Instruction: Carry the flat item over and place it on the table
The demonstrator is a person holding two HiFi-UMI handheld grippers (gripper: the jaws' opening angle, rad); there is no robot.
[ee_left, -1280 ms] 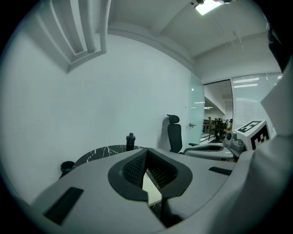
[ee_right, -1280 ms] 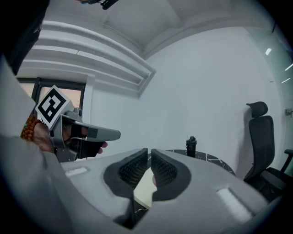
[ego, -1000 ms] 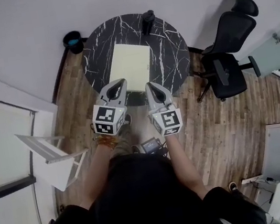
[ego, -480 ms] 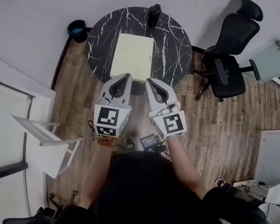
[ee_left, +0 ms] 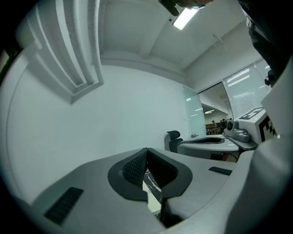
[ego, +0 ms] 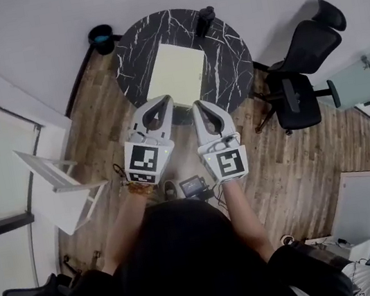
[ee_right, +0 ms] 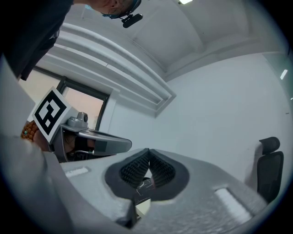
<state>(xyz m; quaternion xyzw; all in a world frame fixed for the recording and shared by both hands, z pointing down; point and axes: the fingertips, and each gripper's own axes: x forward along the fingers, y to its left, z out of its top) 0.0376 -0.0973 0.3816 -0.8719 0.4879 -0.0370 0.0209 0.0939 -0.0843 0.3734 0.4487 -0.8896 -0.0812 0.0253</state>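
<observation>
Left tool [ego: 158, 103] and right tool [ego: 201, 106] are both closed on nothing, held short of the table [ego: 226, 59]; I judge the flat item [ego: 174, 75] already delivered, lying at its centre.

Looked steeply down from the head, high above table [ego: 227, 66]. Rode just behind jaws of left gripper [ego: 162, 102] and right gripper [ego: 199, 106], tilted upward. Shared chair [ego: 298, 89].

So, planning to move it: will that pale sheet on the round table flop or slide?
The pale sheet lies dead flat, so probably thin and light. Likely slides on the smooth-looking table. Stiffness unclear from here.
</observation>
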